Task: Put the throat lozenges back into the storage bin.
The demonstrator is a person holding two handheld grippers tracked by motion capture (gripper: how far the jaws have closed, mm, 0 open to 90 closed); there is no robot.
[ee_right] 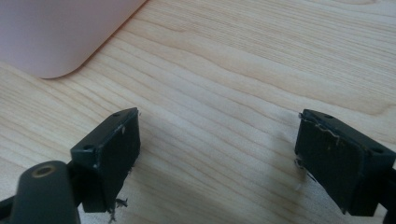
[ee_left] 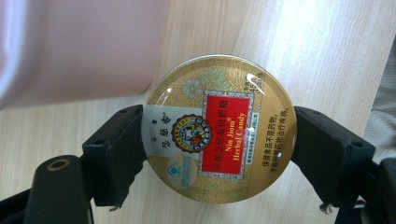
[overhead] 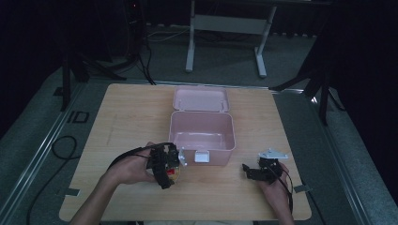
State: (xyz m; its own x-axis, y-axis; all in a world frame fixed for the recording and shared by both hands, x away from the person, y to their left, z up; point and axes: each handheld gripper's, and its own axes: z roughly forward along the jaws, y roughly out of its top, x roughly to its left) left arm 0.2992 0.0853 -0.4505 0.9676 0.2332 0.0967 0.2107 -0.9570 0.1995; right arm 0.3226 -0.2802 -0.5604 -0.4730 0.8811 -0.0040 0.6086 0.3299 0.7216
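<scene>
Two grippers on the go here, one in each of the person's hands, over a light wooden table (overhead: 126,117). The left gripper (overhead: 170,169) is just in front of the near left corner of a pink plastic box (overhead: 202,133), and its jaws are clamped on either side of a round candy tin (ee_left: 218,128). From the left gripper view you get a really good look at it: gold lid with a leafy pattern, a red label reading "Nin Jiom Herbal Candy", a round emblem next to that and some Chinese text around the edge. The tin is pinched across its width, lid facing the camera, with the wood grain and the blurry pink wall of the box behind it. In the high view the tin is mostly hidden, just a bit of red and gold poking out under the gripper. The box itself sits around the middle of the table, open, lid (overhead: 201,99) flipped back flat behind it, white latch (overhead: 202,157) on the front wall, and the inside looks bare as far as I can see. The right gripper (overhead: 248,171) is off to the right of the box's front corner, low over the table, jaws spread wide apart with nothing but bare wood between them. A grey three-cornered plate (overhead: 273,153) sits on top of it.
</scene>
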